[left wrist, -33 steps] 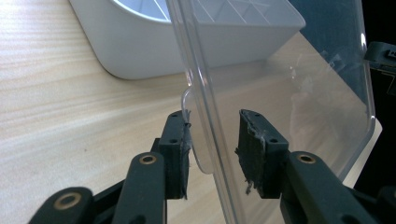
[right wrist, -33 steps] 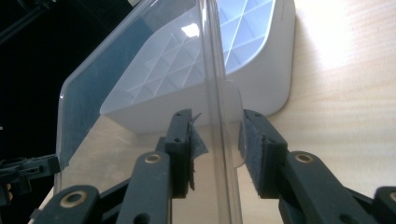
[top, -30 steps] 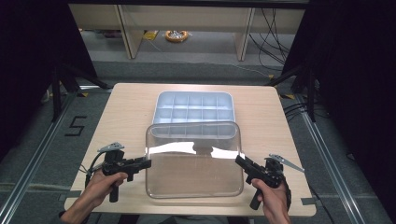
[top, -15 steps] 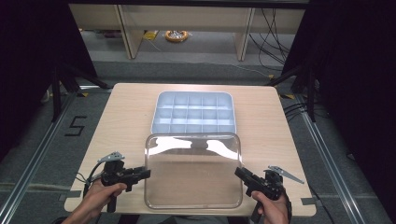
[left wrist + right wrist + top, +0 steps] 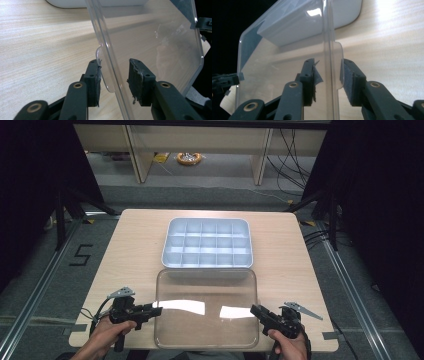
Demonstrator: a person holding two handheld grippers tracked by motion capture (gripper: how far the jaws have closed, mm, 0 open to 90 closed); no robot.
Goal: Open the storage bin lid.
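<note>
Near the table's [image 5: 130, 250] front edge, the clear lid [image 5: 207, 307] had been lowered, gripped by the left gripper [image 5: 152, 310] and right gripper [image 5: 256, 311]; behind it, the compartment tray [image 5: 207, 243] was uncovered and empty.

A clear lid [image 5: 207, 307] (glare-streaked) lies before the compartment tray [image 5: 207, 242], both tongs [image 5: 150, 310] [image 5: 259, 312] gripping its sides.

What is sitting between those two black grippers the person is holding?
In the high view, the clear plastic lid spans from the left gripper to the right gripper.
</note>
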